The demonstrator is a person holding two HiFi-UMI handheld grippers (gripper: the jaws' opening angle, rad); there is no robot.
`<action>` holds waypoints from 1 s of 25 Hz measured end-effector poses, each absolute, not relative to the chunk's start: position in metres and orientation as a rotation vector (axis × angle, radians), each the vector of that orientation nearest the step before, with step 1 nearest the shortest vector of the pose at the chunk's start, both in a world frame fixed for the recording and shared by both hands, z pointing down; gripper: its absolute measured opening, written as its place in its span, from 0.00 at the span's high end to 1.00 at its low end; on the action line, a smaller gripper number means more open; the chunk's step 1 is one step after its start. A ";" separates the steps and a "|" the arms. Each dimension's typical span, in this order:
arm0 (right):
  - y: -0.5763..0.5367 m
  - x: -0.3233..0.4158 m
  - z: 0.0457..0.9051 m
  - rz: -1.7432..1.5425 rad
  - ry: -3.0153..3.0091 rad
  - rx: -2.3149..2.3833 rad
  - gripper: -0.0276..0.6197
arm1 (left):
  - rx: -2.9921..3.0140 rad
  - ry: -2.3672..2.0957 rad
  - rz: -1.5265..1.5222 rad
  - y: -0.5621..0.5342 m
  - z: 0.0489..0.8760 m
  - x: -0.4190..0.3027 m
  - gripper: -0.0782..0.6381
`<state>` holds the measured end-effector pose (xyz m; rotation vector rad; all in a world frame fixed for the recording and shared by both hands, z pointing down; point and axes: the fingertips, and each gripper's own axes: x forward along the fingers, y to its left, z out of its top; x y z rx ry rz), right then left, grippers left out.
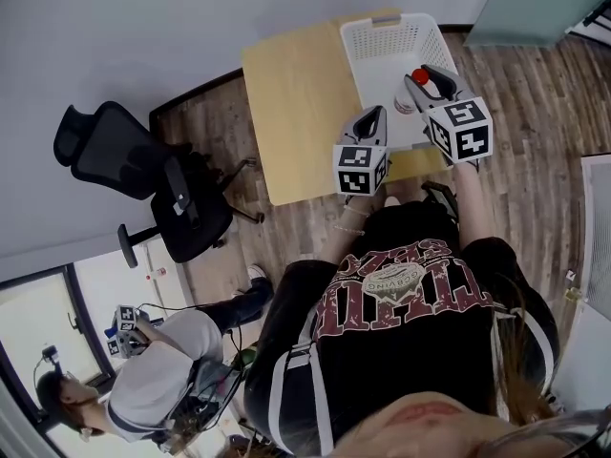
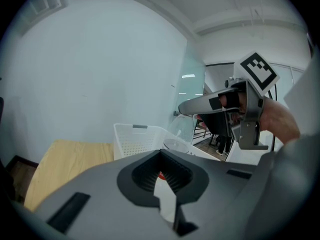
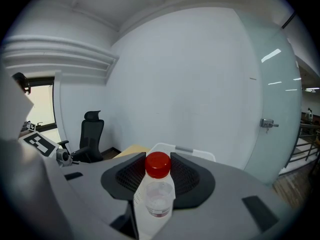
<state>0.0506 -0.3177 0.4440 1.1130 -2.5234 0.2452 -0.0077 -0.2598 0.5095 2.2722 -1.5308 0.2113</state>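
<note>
Nearest in the head view is the person's black printed T-shirt (image 1: 401, 322), both arms reaching forward from it. The left gripper (image 1: 375, 113) hangs over the near edge of the light wooden tabletop (image 1: 296, 113). Its own view shows the jaws drawn together at the tips, with only a thin slit between them and nothing held. Just to its right, the right gripper (image 1: 421, 77) is clamped on a small clear plastic bottle (image 3: 159, 191) with a red screw cap (image 3: 158, 165). The ribbed pads close in on either side, and the bottle lies along the jaws with its cap toward the tips. It is held in the air above the near part of a white perforated plastic basket (image 1: 355, 51), which stands on the table's far right corner.

The table sits close to a plain pale wall (image 1: 143, 27) on a brown wood-plank floor (image 1: 535, 113). A black swivel office chair (image 1: 143, 175) stands to its left.

Only the head view shows a second person in a grey top (image 1: 162, 370), at the lower left. Only the right gripper view shows the frosted glass door (image 3: 272, 84) with its metal handle (image 3: 267, 123), beyond the basket. The left gripper view alone shows the right gripper from the side, with its black-and-white marker cube (image 2: 256, 71) and the hand (image 2: 280, 124) that grasps it
</note>
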 end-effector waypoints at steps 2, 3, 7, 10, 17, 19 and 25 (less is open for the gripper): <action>-0.314 0.051 0.438 0.240 -2.532 1.113 0.70 | 2.276 -1.532 0.207 -0.256 0.506 -0.006 0.83; -0.312 0.050 0.436 0.237 -2.537 1.111 0.70 | 2.277 -1.533 0.201 -0.254 0.504 -0.006 0.83; -0.305 0.044 0.425 0.225 -2.558 1.100 0.70 | 2.274 -1.531 0.168 -0.248 0.497 -0.011 0.83; -0.303 0.041 0.414 0.206 -2.568 1.096 0.70 | 2.271 -1.528 0.159 -0.243 0.492 -0.014 0.83; -0.301 0.024 0.389 0.138 -2.607 1.075 0.71 | 2.243 -1.550 0.117 -0.237 0.491 -0.032 0.83; -0.299 0.018 0.382 0.119 -2.623 1.063 0.71 | 2.233 -1.557 0.106 -0.236 0.491 -0.037 0.83; -0.292 -0.002 0.361 0.078 -2.672 1.037 0.71 | 2.212 -1.582 0.100 -0.227 0.492 -0.053 0.83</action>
